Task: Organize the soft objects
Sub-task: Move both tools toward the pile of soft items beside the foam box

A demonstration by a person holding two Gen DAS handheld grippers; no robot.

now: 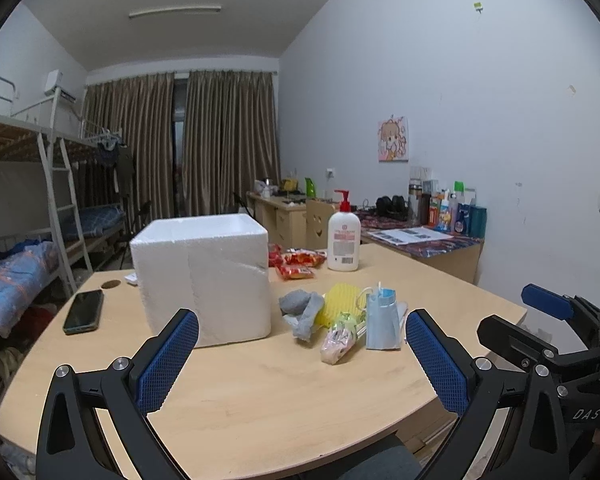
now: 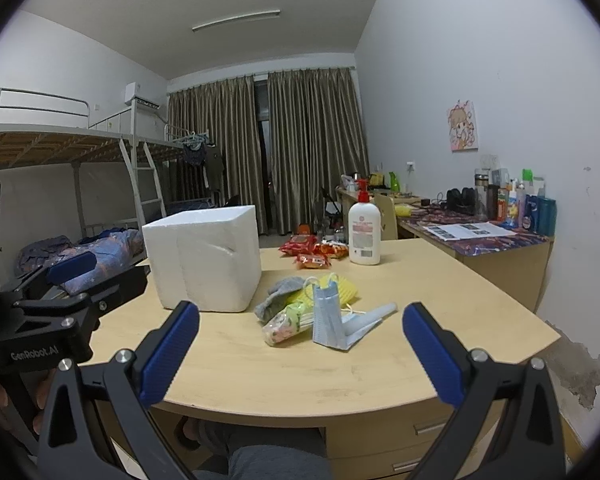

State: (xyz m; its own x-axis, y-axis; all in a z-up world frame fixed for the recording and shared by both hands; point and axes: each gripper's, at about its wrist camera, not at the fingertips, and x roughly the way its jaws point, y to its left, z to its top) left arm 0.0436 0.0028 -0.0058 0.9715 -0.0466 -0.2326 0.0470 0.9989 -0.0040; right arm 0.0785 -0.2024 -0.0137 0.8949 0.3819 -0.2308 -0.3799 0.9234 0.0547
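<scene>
The foam box is seen standing left on the table. Beside it a grey sock, yellow sponge and face mask are lying heaped: light, limp, best pinched at a bunched fold. Both the left gripper and right gripper are being held wide, empty.

Light wooden worktop: white foam box left of centre, phone far left, grey sock, yellow item, blue face masks centre, red snack packets and pump bottle far.
</scene>
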